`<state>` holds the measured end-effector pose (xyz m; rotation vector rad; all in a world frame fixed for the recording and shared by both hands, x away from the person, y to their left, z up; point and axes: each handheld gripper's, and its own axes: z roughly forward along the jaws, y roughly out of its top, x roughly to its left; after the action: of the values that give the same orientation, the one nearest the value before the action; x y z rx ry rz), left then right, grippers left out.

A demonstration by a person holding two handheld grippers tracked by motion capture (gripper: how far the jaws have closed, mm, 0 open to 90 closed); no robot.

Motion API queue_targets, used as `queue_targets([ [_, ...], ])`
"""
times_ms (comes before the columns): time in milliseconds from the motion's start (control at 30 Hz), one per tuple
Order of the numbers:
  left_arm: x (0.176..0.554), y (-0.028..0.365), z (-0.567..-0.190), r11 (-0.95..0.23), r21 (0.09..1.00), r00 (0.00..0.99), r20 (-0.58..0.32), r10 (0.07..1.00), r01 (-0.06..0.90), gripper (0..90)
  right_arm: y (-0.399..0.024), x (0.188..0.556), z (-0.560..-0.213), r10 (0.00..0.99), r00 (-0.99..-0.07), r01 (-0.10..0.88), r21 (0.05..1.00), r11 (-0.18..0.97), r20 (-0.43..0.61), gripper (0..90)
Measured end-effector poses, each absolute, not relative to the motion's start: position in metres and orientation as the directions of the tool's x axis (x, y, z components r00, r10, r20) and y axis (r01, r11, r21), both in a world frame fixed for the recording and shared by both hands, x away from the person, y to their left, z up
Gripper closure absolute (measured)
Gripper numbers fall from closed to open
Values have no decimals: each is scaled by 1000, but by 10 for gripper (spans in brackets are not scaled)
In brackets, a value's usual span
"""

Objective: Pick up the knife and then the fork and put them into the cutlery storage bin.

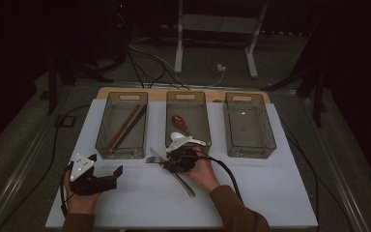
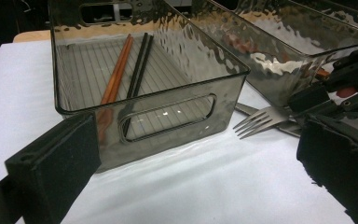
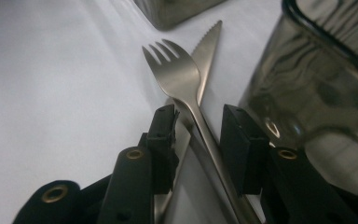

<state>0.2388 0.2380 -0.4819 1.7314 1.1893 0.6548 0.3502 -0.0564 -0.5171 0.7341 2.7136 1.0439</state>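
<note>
A steel fork lies across a steel knife on the white table cover, just in front of the middle bin. My right gripper is down over them, its black jaws either side of the fork's handle with small gaps showing, so the pads are not pressing. From above, the fork runs out from under the right gripper. My left gripper rests at the front left, wide open and empty. Its own view has its jaws apart, the fork's tines ahead.
Three clear dark bins stand in a row at the back. The left bin holds a brown chopstick and a black pair. The middle bin holds a red spoon. The right bin holds nothing.
</note>
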Motion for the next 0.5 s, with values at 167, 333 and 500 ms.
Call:
queue_targets([
  [167, 239, 238, -482, -125, 892, 396, -64, 916, 434, 6, -51, 353, -519, 483, -874, 395, 656, 644, 52, 657],
  [333, 239, 237, -482, -125, 891, 397, -65, 915, 436, 6, -51, 353, -519, 456, -887, 385, 657, 648, 70, 771],
  [500, 239, 238, -482, -124, 892, 396, -65, 916, 435, 6, -53, 352, -516, 435, -899, 356, 638, 683, 36, 849],
])
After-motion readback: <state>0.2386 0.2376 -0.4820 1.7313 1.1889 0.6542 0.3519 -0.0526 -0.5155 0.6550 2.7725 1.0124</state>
